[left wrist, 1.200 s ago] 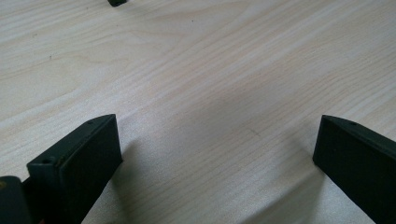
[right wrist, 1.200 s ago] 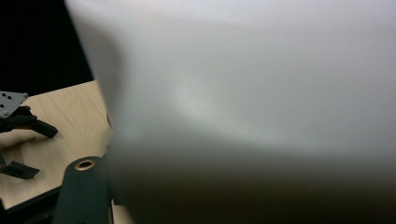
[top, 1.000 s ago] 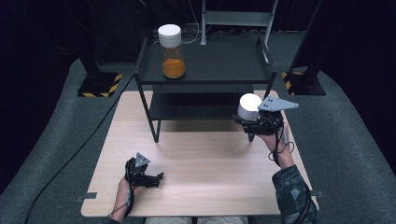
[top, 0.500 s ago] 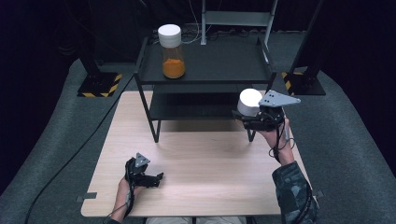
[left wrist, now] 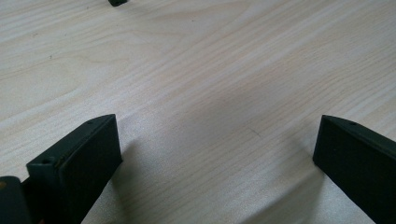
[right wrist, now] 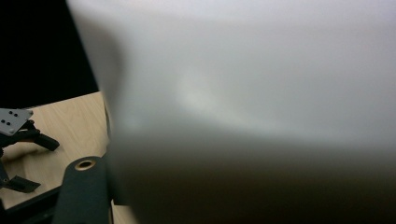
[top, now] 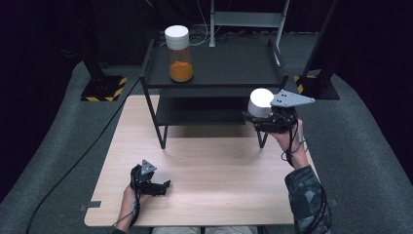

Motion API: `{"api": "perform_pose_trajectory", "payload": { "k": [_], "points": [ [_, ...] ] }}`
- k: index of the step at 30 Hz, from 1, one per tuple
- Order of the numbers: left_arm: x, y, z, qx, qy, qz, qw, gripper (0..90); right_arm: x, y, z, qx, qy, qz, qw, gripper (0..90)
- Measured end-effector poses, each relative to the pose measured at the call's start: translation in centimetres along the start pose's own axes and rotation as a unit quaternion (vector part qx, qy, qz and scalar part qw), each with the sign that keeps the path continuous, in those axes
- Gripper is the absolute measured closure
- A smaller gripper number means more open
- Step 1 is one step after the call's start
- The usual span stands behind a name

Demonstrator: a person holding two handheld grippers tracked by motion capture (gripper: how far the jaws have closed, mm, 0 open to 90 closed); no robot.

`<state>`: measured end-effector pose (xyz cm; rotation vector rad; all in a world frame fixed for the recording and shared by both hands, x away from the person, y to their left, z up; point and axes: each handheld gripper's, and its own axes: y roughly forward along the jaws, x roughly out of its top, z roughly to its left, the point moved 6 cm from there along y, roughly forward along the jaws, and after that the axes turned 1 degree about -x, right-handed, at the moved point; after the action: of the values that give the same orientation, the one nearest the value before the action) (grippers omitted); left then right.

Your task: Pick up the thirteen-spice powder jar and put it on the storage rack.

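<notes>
My right gripper [top: 259,115] is shut on a white cylindrical container [top: 260,100], held in the air at the right front corner of the black rack [top: 229,66]. In the right gripper view the container's pale side [right wrist: 243,93] sits very close and hides most of the scene; one black jaw shows at the lower left. A jar with orange contents and a white lid [top: 178,54] stands on the rack's top shelf at the left. My left gripper [top: 164,188] rests on the wooden table [top: 229,195] near its front edge, open, with only bare wood between its jaws [left wrist: 217,140].
The rack has a lower shelf [top: 204,114] and thin legs standing on the table's far half. A black cable [top: 78,161] runs over the grey floor at the left. Dark stands with yellow-black bases [top: 100,90] flank the rack.
My right gripper has risen slightly with the white container and stayed at the rack's right front corner. The left gripper has not moved.
</notes>
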<state>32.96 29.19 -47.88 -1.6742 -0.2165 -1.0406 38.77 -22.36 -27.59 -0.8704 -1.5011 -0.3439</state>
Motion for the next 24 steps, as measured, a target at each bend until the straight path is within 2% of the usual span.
{"api": "perform_pose_trajectory", "payload": {
  "k": [24],
  "points": [
    [0.0,0.0,0.0,0.001,0.000,0.000,1.0000,0.5,1.8,-0.8,-0.3,0.003,-0.007,-0.007,0.9999,30.0]
  ]
}}
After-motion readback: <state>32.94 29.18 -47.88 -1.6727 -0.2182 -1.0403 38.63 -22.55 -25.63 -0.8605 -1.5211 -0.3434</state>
